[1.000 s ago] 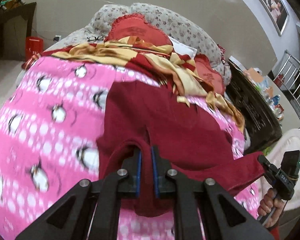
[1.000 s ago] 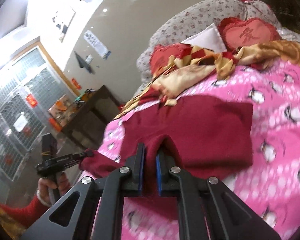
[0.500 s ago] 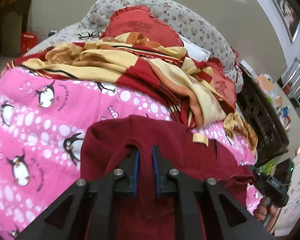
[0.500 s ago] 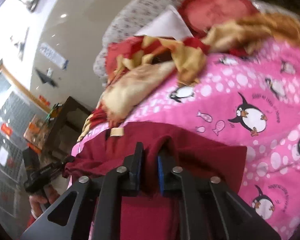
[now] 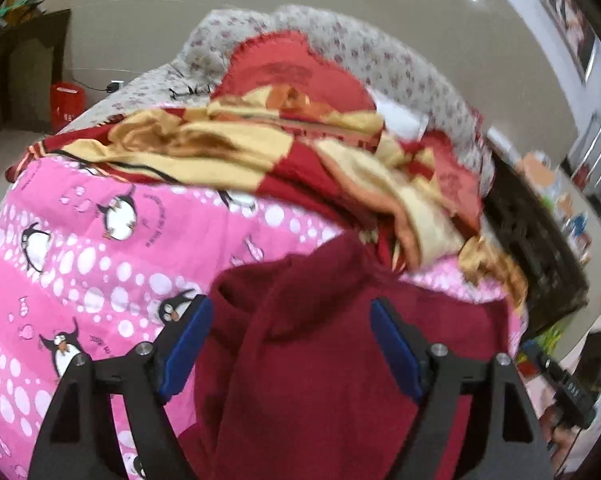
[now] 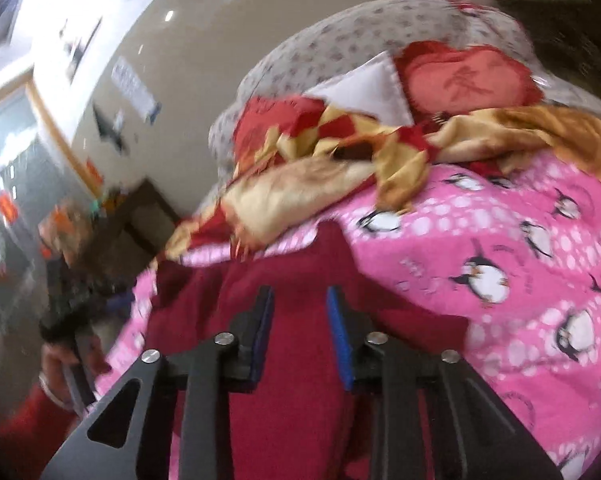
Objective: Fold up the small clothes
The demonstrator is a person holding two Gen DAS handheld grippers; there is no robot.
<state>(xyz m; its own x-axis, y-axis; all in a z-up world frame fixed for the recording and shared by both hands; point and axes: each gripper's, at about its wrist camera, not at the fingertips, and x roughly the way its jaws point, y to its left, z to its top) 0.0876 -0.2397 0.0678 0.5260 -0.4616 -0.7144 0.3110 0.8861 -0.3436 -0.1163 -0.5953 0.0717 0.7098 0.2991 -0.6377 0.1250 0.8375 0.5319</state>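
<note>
A dark red garment [image 5: 320, 360] lies folded over on the pink penguin bedspread [image 5: 80, 264]. My left gripper [image 5: 290, 316] is open wide, its blue pads apart on either side of the cloth's raised fold, not pinching it. In the right wrist view the same garment [image 6: 296, 400] lies under my right gripper [image 6: 300, 308], whose jaws stand partly open with the cloth between and below them. The other gripper and the hand holding it show at the left edge [image 6: 72, 312].
A red and gold blanket [image 5: 260, 152] is heaped beyond the garment. Red cushions [image 6: 468, 76] and a flowered pillow [image 5: 380, 56] lie at the head of the bed. A dark cabinet [image 5: 540, 248] stands beside the bed.
Both grippers carried the garment's near edge forward over itself, then opened. The left jaws went from shut on the cloth to wide open; the right jaws have parted.
</note>
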